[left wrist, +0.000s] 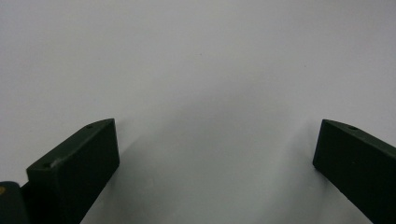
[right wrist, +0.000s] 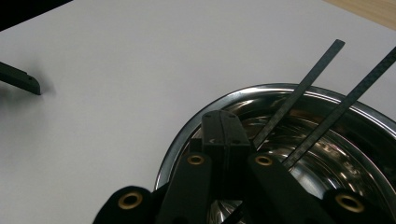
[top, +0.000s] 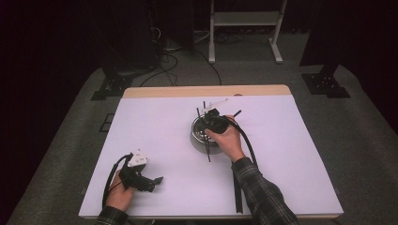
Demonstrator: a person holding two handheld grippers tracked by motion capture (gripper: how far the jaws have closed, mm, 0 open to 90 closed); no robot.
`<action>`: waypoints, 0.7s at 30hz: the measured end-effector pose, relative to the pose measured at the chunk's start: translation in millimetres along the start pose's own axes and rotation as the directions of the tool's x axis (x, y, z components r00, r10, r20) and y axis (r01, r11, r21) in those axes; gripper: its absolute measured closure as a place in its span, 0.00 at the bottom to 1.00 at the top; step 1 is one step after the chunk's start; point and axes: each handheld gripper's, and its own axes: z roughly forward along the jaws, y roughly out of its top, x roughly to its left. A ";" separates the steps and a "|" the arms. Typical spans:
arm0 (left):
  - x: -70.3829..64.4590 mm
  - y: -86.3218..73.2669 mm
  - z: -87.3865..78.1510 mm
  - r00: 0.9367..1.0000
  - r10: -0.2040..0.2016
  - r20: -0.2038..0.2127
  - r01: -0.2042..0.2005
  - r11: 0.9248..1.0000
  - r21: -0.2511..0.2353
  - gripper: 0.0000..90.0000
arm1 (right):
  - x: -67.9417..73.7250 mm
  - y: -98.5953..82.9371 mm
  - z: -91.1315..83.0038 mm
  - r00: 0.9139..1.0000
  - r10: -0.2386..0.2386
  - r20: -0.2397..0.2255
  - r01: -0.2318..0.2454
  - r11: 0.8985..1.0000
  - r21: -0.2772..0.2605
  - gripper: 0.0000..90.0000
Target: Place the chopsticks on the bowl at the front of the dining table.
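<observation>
**Right gripper at bowl, jaws together; left gripper idle**

Table: white top, wooden strip along far edge. Floor beyond dim, with cables and a white stand.

Bowl: steel, round, near table centre, slightly toward far side. In right gripper view its rim curves around the jaw tips, polished inside reflecting light.

Right gripper: held over the bowl's right half, hand just beside the bowl's near-right wall. In right gripper view jaws pressed flat together, tips over the bowl's inside. Whether anything is pinched between them: cannot tell; no gap visible.

Left gripper: resting at near-left of table, well apart from bowl. In left gripper view jaws spread wide, bare white tabletop between them, nothing held.

Strips: two thin dark flat strips, weave-patterned, long axes rising out of the bowl up and to the right past the far rim, passing just beside the right gripper's jaws on their right. In high view several thin dark sticks fan from the bowl, one crossing its near wall.

Key relation: strips lie immediately right of the shut jaws, roughly parallel to them; right hand far nearer than left.

Hidden or unclear: lower ends of strips behind gripper body; bowl floor contents too small to make out; exact strip count uncertain.
</observation>
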 end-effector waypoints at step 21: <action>0.1 0.0 0.0 1.000 0.000 0.000 0.000 1.000 0.000 0.00 | -5.9 -4.7 -2.6 1.000 0.022 0.014 -0.022 1.000 -0.003 0.99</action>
